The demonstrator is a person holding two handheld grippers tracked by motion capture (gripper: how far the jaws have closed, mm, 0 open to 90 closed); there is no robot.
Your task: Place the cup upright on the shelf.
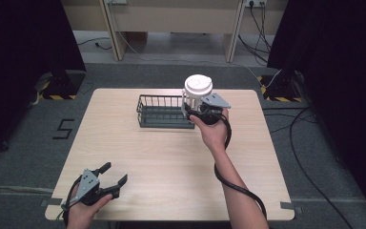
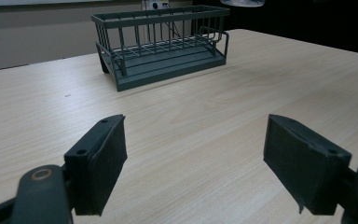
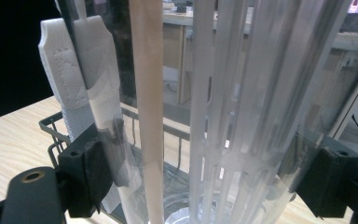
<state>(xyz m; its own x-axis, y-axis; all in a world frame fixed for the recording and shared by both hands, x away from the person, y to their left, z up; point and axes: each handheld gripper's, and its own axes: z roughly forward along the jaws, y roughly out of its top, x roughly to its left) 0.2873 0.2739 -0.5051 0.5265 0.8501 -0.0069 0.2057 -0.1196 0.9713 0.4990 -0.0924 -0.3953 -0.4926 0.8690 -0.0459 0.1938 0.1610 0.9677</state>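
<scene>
up near the frame's centre top, the right hand-held gripper (image 1: 196, 110) clamps a clear plastic jar (image 1: 198, 91) above the wire basket (image 1: 164, 110); likely light, slick and rigid, best held mid-wall. lower left, the left hand-held gripper (image 1: 114, 174) gapes empty over the counter (image 1: 171, 157).

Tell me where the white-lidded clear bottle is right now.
In the high view the white-lidded clear bottle is held upright in the right gripper, above the right end of the dark wire basket at the table's far side.

matt light wood-grain table (image 1: 171, 157); dark matt wire-metal basket (image 1: 164, 111) at the far side; clear glossy plastic container (image 3: 242, 107) with white lid (image 1: 198, 85).
</scene>
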